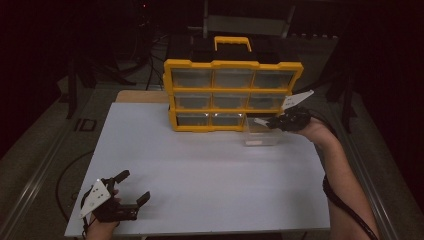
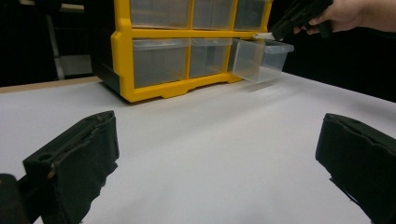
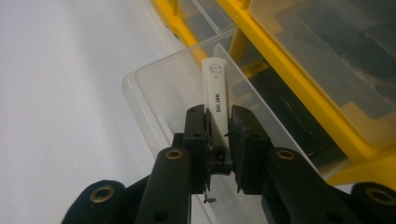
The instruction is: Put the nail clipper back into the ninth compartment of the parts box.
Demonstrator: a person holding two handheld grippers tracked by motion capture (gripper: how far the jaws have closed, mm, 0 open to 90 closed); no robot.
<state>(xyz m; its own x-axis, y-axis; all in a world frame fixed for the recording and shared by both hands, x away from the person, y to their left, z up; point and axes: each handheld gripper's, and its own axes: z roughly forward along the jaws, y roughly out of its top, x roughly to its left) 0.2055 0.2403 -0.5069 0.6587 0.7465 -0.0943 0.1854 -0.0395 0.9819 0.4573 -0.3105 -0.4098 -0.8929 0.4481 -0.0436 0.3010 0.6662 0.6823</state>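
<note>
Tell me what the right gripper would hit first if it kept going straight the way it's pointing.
The right gripper, shut on a white stick, points into the pulled-out clear drawer. The stick's tip would probably meet the drawer's inside first, though depth is unclear.

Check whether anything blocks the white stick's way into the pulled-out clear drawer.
Nothing visible does. The right gripper is shut on the white stick, whose tip already hangs over the open-topped clear drawer, pulled out of the yellow organizer.

Yellow-framed organiser of clear drawers point(image 1: 232, 95) stands at the far middle of the white table point(image 1: 210, 175). One clear plastic drawer point(image 1: 261, 135) sits pulled out at its lower right corner. Above that drawer, a slim white stick point(image 3: 216, 91) points into it. Left gripper point(image 1: 131, 187) waits at the near left corner.
</note>
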